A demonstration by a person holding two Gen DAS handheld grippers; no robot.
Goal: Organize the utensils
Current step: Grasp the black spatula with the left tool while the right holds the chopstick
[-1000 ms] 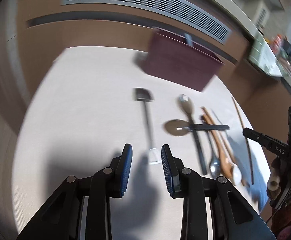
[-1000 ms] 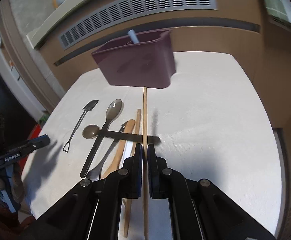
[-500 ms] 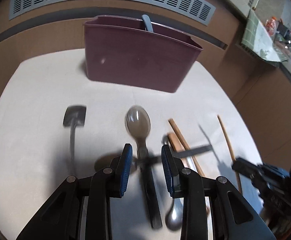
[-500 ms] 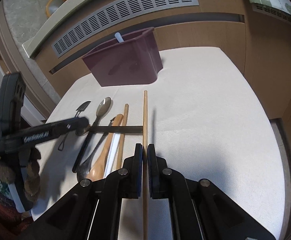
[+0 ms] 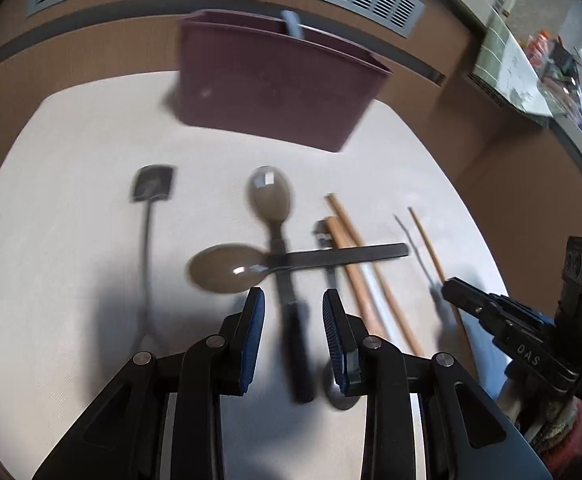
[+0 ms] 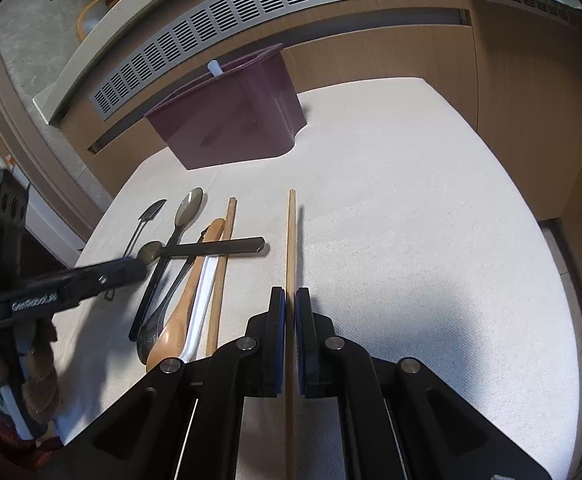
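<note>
A maroon utensil bin (image 5: 275, 92) stands at the back of the white table, also in the right wrist view (image 6: 231, 124), with one pale handle (image 5: 293, 26) sticking out. Several utensils lie in front: a black spatula (image 5: 149, 216), two dark spoons crossed (image 5: 271, 240), a wooden spoon (image 6: 189, 296) and wooden chopsticks (image 5: 355, 240). My left gripper (image 5: 294, 312) is open, its fingers on either side of the upright spoon's black handle (image 5: 297, 344). My right gripper (image 6: 290, 312) is shut on a single wooden chopstick (image 6: 291, 240), also visible in the left wrist view (image 5: 427, 240).
A wooden wall with a long vent grille (image 6: 227, 36) runs behind the table (image 6: 411, 220). The table edge drops off on the right (image 6: 547, 216). A counter with clutter (image 5: 539, 64) lies far right. The right gripper's body (image 5: 523, 344) sits at the table's right edge.
My left gripper has swung right from the spatula and now straddles the upright spoon's handle. My right gripper stays shut on the chopstick, drawn back slightly from the bin.
</note>
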